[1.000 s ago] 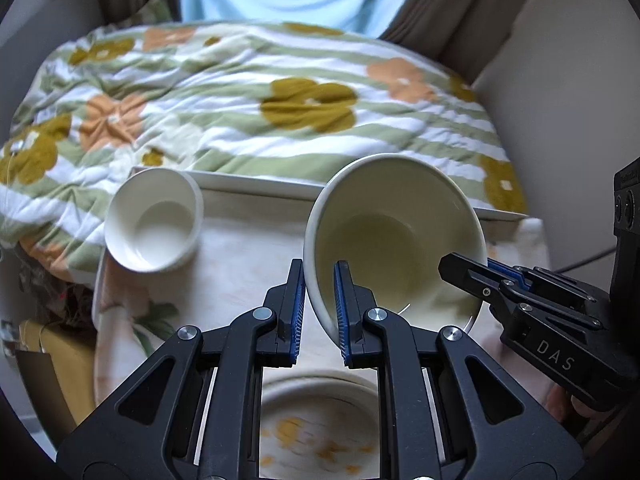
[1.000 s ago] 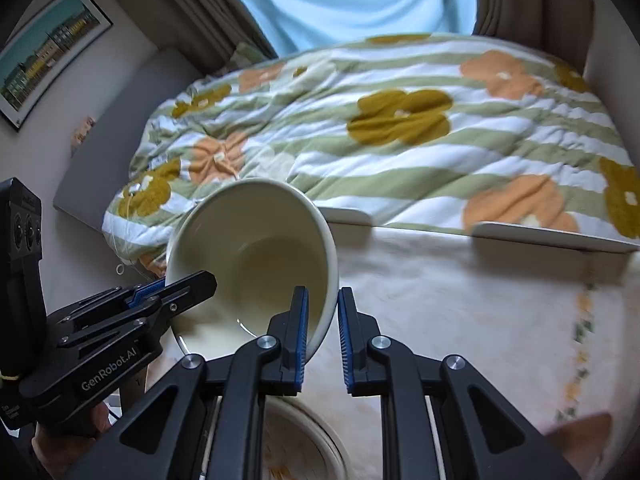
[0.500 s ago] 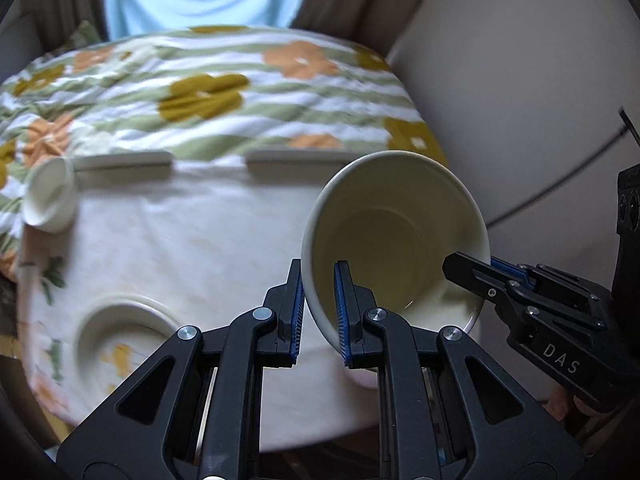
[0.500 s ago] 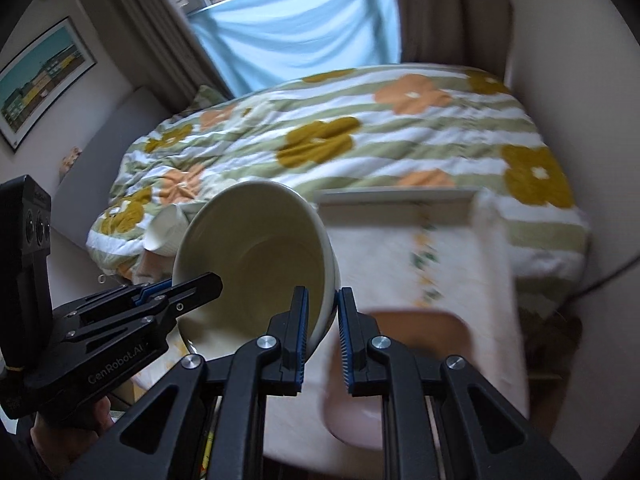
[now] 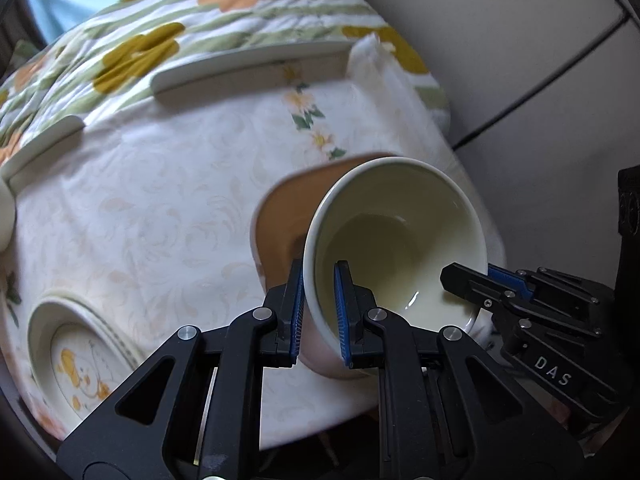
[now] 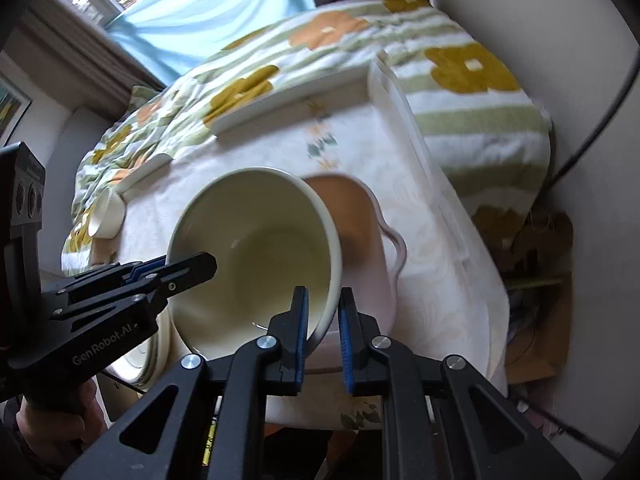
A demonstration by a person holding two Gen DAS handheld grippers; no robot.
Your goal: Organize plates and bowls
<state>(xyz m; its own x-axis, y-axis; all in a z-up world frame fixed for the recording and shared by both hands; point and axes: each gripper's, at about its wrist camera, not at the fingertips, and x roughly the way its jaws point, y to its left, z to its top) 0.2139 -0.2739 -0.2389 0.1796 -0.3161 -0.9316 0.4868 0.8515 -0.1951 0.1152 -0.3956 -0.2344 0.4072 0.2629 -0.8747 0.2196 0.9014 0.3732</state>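
Swinging right across the table, the cream bowl (image 5: 394, 240) now hangs tilted over the brown dish (image 6: 348, 216), left gripper (image 5: 319, 300) and right gripper (image 6: 323, 320) both clamped on opposite sides of its rim; stacking it there looks likely next.

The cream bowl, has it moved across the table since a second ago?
Yes. The cream bowl, gripped by both grippers, has been carried rightward, away from the yellow-patterned plate, and now hangs tilted over the brown dish.
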